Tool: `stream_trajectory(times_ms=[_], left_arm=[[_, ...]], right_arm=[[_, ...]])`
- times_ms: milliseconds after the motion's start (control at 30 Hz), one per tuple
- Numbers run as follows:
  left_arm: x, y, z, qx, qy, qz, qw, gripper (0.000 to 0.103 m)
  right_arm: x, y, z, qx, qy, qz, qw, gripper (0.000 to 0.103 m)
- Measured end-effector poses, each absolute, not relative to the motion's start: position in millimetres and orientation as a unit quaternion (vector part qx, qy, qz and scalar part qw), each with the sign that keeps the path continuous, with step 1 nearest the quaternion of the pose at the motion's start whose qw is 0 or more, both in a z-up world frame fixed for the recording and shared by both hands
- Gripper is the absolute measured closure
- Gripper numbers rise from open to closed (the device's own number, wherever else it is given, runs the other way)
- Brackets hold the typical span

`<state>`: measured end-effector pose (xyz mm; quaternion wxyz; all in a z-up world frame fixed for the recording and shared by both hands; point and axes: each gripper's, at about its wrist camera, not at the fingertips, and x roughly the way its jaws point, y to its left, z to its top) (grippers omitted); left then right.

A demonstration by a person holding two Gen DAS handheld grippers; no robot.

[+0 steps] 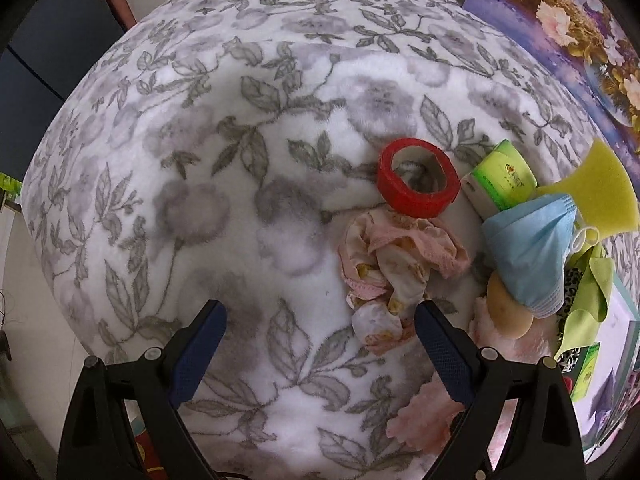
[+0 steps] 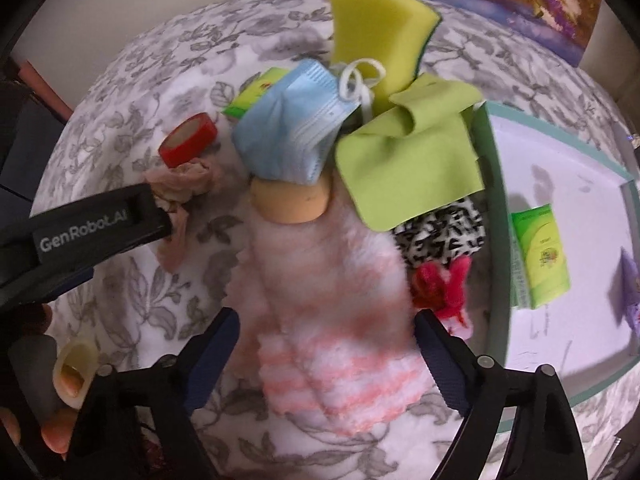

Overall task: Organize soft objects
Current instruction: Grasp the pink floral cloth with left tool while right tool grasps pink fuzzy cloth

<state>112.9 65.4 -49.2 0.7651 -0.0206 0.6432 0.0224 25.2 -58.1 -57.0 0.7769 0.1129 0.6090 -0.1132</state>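
Both grippers open over soft-item pile on floral blanket [image 1: 200, 140].
L gripper [image 1: 320, 320] jaws wide, empty, beside pink cloth [image 1: 384, 264]; R gripper [image 2: 326, 330] spread, straddling pink-striped fuzzy sock [image 2: 332, 320], pads not pressing.

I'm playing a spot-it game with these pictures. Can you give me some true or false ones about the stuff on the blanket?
1. The tape roll is blue. False: it is red.
2. The blue face mask lies partly on a tan round thing. True.
3. The tray holds nothing. False: a green tissue pack lies in it.
4. The right gripper has its jaws on either side of the pink striped fluffy cloth. True.
5. The left gripper is holding the sponge. False: its jaws are open and hold nothing.
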Motion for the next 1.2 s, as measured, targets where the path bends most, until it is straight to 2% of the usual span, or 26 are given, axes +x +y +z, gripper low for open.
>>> stream_trajectory(times_ms=[233, 333, 400, 467, 633, 700, 767, 900, 1200], left_arm=[[114, 64, -54, -0.024, 0.653, 0.016, 0.757, 0.008], [114, 58, -59, -0.022, 0.656, 0.012, 0.755, 0.015], [114, 52, -65, -0.02, 0.658, 0.008, 0.753, 0.029], [116, 47, -71, -0.017, 0.661, 0.003, 0.75, 0.038], [115, 38, -80, -0.015, 0.667, -0.013, 0.745, 0.056], [114, 34, -81, -0.014, 0.664, -0.017, 0.747, 0.072], [114, 31, -80, -0.018, 0.663, -0.026, 0.748, 0.081], [112, 24, -80, -0.021, 0.659, -0.034, 0.751, 0.09], [103, 26, -49, -0.025, 0.637, -0.032, 0.769, 0.093]], right_arm=[[33, -55, -69, 0.115, 0.62, -0.101, 0.77, 0.032], [34, -52, -75, 0.102, 0.626, -0.104, 0.766, 0.036], [35, -52, -74, 0.095, 0.624, -0.108, 0.768, 0.045], [38, -48, -77, 0.09, 0.624, -0.114, 0.768, 0.052], [33, -58, -76, 0.096, 0.62, -0.122, 0.769, 0.071], [32, -63, -73, 0.105, 0.617, -0.123, 0.771, 0.079], [31, -69, -70, 0.114, 0.613, -0.12, 0.772, 0.084], [28, -78, -58, 0.132, 0.597, -0.109, 0.784, 0.087], [15, -97, -15, 0.167, 0.543, -0.096, 0.817, 0.087]])
